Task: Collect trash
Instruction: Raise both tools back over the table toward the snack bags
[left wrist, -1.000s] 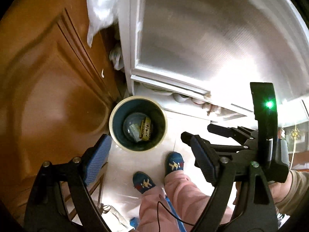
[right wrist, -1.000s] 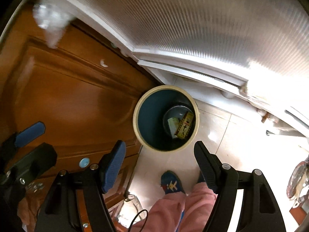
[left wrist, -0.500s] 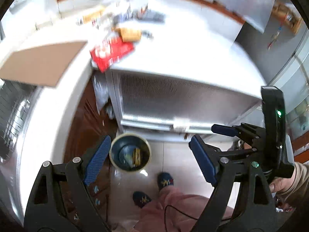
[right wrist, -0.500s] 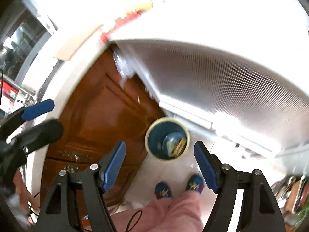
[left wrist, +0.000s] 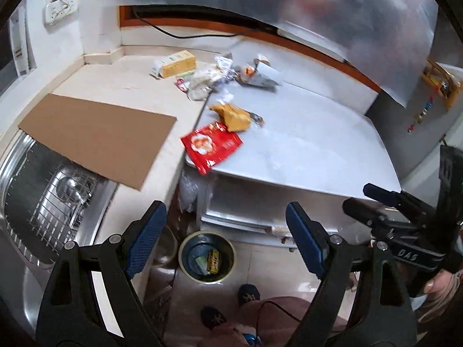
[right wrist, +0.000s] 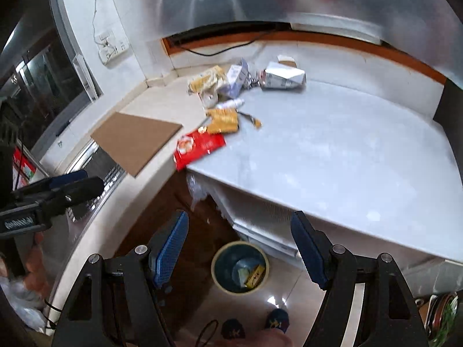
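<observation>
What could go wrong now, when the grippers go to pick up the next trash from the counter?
1. The red packet overhangs the counter edge above the floor; a nudge may knock it down beside the bin.
2. The wrappers behind it lie heaped together, so the open right gripper may grab several or scatter them.

Red packet (left wrist: 212, 147) with white print, tan wrapper (left wrist: 233, 116) — both on a white worktop (left wrist: 312, 156). Brown cardboard (left wrist: 95, 136); teal bin (left wrist: 206, 257), cream rim — blue-padded fingers (left wrist: 146, 238).

A round, cream-rimmed, dark-blue bin (left wrist: 207, 257) stands upright on the floor, holding a yellow packet. On the surface above: a flat red wrapper (left wrist: 211, 146) overhanging the edge, a crumpled yellow-brown packet (left wrist: 234, 117), and mixed litter (left wrist: 214, 76) behind it.
</observation>
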{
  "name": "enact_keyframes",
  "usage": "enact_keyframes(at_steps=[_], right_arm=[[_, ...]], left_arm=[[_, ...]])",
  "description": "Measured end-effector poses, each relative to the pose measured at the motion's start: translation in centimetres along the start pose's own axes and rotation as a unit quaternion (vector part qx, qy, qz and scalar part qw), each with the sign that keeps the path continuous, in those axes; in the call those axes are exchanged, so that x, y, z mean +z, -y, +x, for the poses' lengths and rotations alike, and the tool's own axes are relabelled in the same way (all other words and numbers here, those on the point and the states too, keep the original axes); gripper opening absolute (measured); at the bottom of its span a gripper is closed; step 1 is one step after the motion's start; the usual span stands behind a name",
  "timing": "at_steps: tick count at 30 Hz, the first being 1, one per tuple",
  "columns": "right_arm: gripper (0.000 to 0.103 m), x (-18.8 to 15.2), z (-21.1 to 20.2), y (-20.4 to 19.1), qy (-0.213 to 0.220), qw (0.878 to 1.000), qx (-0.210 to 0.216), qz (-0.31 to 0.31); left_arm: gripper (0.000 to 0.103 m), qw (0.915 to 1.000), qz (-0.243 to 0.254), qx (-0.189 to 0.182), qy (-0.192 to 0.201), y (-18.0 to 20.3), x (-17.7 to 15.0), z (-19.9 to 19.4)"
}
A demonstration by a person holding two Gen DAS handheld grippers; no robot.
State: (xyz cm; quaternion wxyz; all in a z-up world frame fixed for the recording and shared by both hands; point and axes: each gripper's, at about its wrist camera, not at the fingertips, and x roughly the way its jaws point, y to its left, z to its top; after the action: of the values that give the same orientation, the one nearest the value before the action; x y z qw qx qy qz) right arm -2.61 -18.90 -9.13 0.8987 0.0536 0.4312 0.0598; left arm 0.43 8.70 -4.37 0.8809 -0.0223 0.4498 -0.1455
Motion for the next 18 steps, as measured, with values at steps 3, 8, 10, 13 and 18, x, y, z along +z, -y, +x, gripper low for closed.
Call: enact_keyframes(at_steps=[3,8,10,13,18], right_arm=[[0.074,2.5,0.6,-0.3,-0.002,1.0,0.011,0.012],[0.074,7.1,3.4,-0.4,-0.011,1.0,0.019,0.01],[0.074,9.1,5.3,-0.1,-0.019,0.999,0.029,0.004],[0.074,11.9,9.1,0.3,-0.038,0.998,0.041,-0.008],[0.074,15.5,14.4,1.2,-0.073,0.995,0.067,-0.028]], left_arm=[[0.083,1.0,0.004,0.004,-0.003,-0.2,1.0,1.3],[0.083,0.9997,0.0,0.012,-0.02,0.1,2.5,5.6],[0.083,0.9994,-0.001,0.022,-0.026,0.1,3.5,7.8],[0.083,0.9986,-0.013,0.032,-0.041,0.1,4.7,10.8],[0.082,0.9956,-0.038,0.051,-0.069,-0.5,6.9,15.8]])
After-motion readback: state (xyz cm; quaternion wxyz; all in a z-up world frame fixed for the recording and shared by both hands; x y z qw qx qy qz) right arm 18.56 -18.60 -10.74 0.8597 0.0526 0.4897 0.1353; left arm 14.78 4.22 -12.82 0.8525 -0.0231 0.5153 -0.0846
